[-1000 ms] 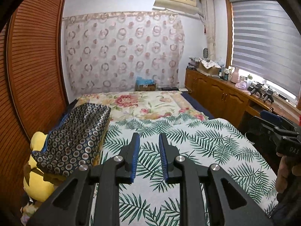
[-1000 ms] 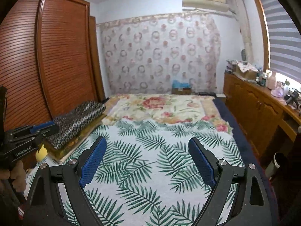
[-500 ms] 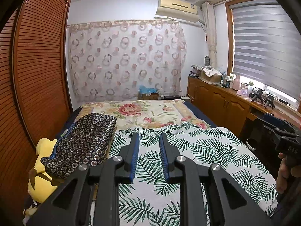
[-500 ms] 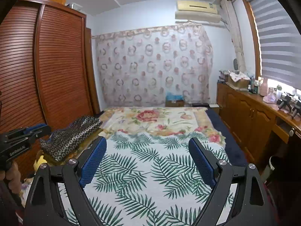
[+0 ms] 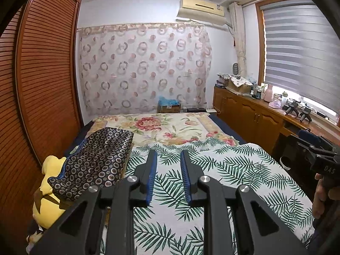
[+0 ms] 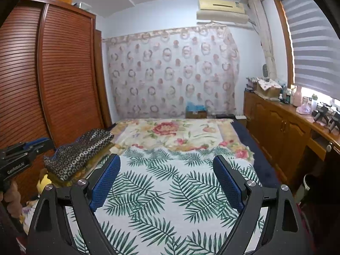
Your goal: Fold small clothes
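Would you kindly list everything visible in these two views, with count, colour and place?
Palm-leaf bedspread: one, white and green, near half of bed.
Floral blanket: one, cream and pink, far half.
Folded circle-print garment: one, dark navy, bed's left edge.
Yellow plush toy: one, under the garment.
Slatted wooden wardrobe: one, brown, left wall.
Ring-print curtain: one, pinkish, far wall.
Air conditioner: one, beige, above curtain.
Wooden cabinet: one, brown, right, cluttered top.
Left gripper: black, blue fingers narrowly apart, empty.
Right gripper: fingers wide apart, empty.

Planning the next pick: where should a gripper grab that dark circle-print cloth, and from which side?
Probably the near hanging edge of the dark circle-print cloth, approached from the palm-leaf blanket side by the left gripper. That edge droops free over the yellow plush; the rest lies flat.
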The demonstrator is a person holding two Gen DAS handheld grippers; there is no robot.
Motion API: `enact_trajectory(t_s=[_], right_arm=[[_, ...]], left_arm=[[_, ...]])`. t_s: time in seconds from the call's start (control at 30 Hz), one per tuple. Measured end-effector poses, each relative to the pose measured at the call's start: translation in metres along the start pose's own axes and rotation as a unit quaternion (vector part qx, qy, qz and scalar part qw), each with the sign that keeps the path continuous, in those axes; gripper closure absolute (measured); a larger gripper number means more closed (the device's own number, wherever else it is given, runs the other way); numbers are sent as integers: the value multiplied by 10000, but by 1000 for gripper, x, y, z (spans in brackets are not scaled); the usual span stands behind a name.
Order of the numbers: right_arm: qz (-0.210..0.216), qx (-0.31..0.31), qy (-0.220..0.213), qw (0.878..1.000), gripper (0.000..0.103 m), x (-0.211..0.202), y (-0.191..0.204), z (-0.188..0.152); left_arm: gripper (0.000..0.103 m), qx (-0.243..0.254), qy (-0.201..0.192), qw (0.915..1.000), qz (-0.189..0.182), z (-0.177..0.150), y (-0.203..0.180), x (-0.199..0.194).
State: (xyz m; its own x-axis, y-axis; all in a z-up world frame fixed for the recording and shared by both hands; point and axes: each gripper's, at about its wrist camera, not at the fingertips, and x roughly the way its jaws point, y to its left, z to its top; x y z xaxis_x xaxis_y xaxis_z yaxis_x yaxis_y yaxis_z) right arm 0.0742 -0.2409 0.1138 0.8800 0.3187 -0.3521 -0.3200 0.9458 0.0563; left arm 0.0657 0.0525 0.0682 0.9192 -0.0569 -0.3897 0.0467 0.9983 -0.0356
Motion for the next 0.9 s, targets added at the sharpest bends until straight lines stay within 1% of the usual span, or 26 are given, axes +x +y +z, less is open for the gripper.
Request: enact_trajectory(t_s=[0.9], right_arm=[[-51,8,22,10000,12,0,-1,-1]], left_arm=[[80,30,11,10000,4,-1,5,-1]])
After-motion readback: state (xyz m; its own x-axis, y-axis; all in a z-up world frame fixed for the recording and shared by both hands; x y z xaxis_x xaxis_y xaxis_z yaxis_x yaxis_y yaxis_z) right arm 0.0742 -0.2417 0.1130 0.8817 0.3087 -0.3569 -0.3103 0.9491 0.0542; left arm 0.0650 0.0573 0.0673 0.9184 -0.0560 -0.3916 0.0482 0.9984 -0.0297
